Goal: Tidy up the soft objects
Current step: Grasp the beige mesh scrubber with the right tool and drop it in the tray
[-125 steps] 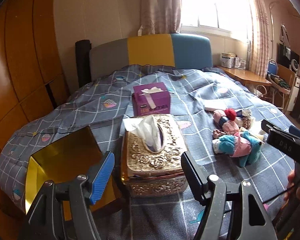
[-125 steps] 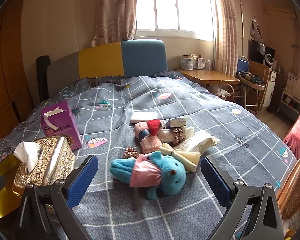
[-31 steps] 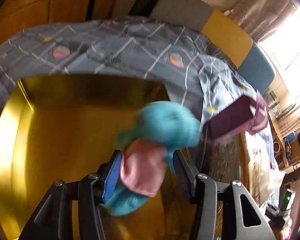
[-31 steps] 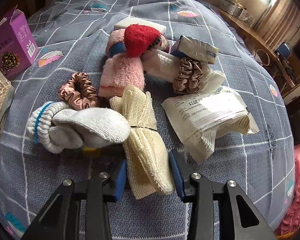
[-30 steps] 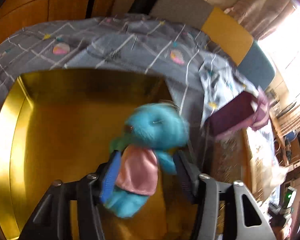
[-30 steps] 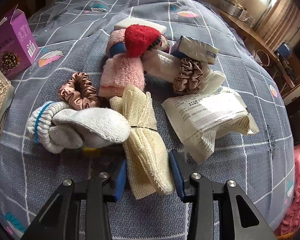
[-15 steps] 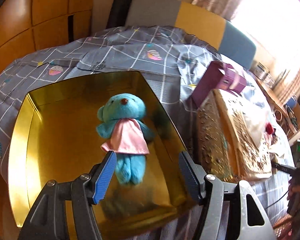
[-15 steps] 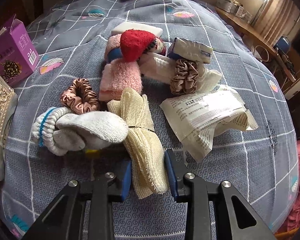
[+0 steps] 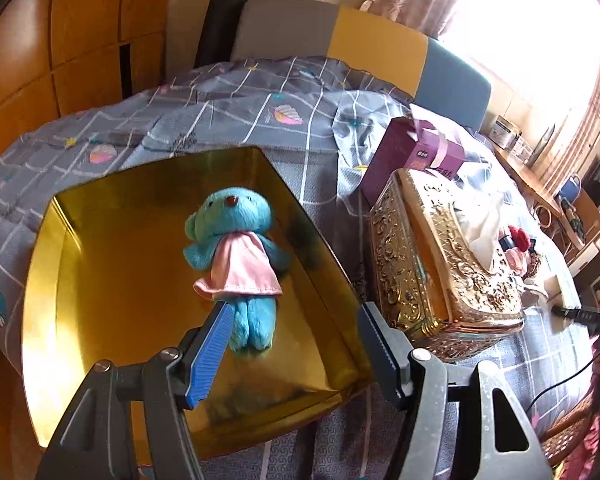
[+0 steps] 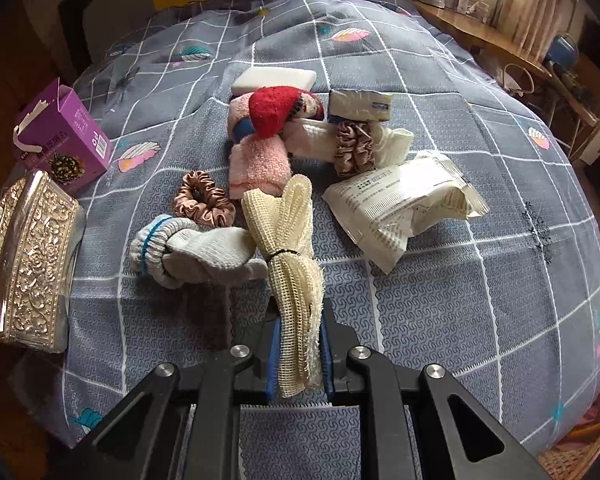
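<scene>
A blue teddy bear (image 9: 236, 256) in a pink dress lies on its back inside the gold tin box (image 9: 100, 280) on the bed. My left gripper (image 9: 296, 320) hangs open above the box's near end, with the bear's feet just past its fingertips and nothing in its grip. In the right wrist view my right gripper (image 10: 300, 320) is shut on the near end of a tied cream mesh cloth bundle (image 10: 288, 236). Beside it lie rolled grey socks (image 10: 192, 256), a brown scrunchie (image 10: 204, 200), a pink towel (image 10: 256, 160) and a red sock (image 10: 276, 108).
An ornate gold tissue box (image 9: 440, 256) and a purple carton (image 9: 416, 152) stand right of the tin box. A white plastic packet (image 10: 400, 204), a mauve scrunchie (image 10: 354, 148), a white sponge (image 10: 276, 76) and a small wrapped pack (image 10: 360, 106) lie on the grey checked bedspread (image 10: 460, 300).
The left gripper let go of the bear, which now lies in the gold box, and drew back and up. The right gripper closed on the cream mesh bundle and lifted its near end.
</scene>
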The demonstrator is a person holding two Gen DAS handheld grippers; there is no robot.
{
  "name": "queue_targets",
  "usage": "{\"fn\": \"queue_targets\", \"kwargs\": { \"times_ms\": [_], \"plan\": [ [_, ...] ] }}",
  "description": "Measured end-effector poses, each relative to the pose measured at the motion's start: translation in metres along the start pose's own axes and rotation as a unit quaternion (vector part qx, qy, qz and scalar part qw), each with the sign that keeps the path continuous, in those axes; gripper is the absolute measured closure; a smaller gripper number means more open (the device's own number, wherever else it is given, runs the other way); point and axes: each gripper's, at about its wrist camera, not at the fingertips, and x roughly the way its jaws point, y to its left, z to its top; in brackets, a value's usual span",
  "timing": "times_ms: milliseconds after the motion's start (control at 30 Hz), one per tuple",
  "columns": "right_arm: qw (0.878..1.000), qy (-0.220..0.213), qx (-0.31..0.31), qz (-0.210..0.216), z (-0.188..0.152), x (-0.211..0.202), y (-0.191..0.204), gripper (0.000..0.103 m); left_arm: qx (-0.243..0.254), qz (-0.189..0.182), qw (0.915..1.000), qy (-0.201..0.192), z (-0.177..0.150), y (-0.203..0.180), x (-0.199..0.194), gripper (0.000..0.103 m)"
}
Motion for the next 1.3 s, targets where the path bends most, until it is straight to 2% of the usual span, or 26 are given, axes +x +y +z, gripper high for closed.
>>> {"fn": "queue_targets", "kwargs": {
  "times_ms": [167, 333, 533, 667, 733, 800, 867, 967, 1067, 1167, 1233, 1300],
  "plan": [
    [1.0, -0.017, 0.002, -0.005, 0.025, -0.008, 0.007, 0.086, 0.02, 0.01, 0.9997, -0.009, -0.001, -0.006, -0.006, 0.038],
    [0.999, -0.033, -0.02, 0.003, 0.076, -0.008, 0.048, 0.086, 0.031, 0.019, 0.9993, -0.009, -0.004, -0.006, -0.01, 0.038],
    [0.995, -0.063, -0.062, 0.042, 0.14, -0.014, 0.137, 0.086, 0.05, 0.033, 0.998, -0.021, -0.01, -0.007, -0.018, 0.038],
    [0.987, -0.092, -0.113, 0.075, 0.164, -0.026, 0.217, 0.086, 0.064, 0.043, 0.9968, -0.025, -0.013, -0.006, -0.021, 0.038],
    [0.977, -0.108, -0.149, 0.107, 0.165, -0.035, 0.257, 0.086, 0.071, 0.046, 0.996, -0.027, -0.016, -0.006, -0.022, 0.038],
    [0.962, -0.122, -0.196, 0.147, 0.158, -0.045, 0.296, 0.086, 0.078, 0.052, 0.9951, -0.03, -0.017, -0.005, -0.023, 0.038],
    [0.942, -0.127, -0.253, 0.182, 0.141, -0.054, 0.331, 0.086, 0.083, 0.057, 0.9943, -0.035, -0.019, -0.003, -0.024, 0.038],
    [0.905, -0.11, -0.34, 0.229, 0.105, -0.06, 0.374, 0.086, 0.083, 0.059, 0.9939, -0.041, -0.02, 0.001, -0.027, 0.038],
    [0.875, -0.078, -0.412, 0.242, 0.066, -0.055, 0.406, 0.086, 0.081, 0.064, 0.9936, -0.046, -0.022, 0.008, -0.03, 0.038],
    [0.852, -0.035, -0.46, 0.248, 0.028, -0.044, 0.424, 0.086, 0.073, 0.071, 0.9939, -0.045, -0.024, 0.016, -0.032, 0.038],
    [0.843, -0.006, -0.485, 0.233, 0.006, -0.033, 0.435, 0.085, 0.064, 0.075, 0.9941, -0.043, -0.025, 0.022, -0.032, 0.038],
    [0.839, 0.02, -0.496, 0.222, -0.012, -0.021, 0.441, 0.085, 0.053, 0.081, 0.9944, -0.042, -0.026, 0.029, -0.033, 0.038]
  ]
}}
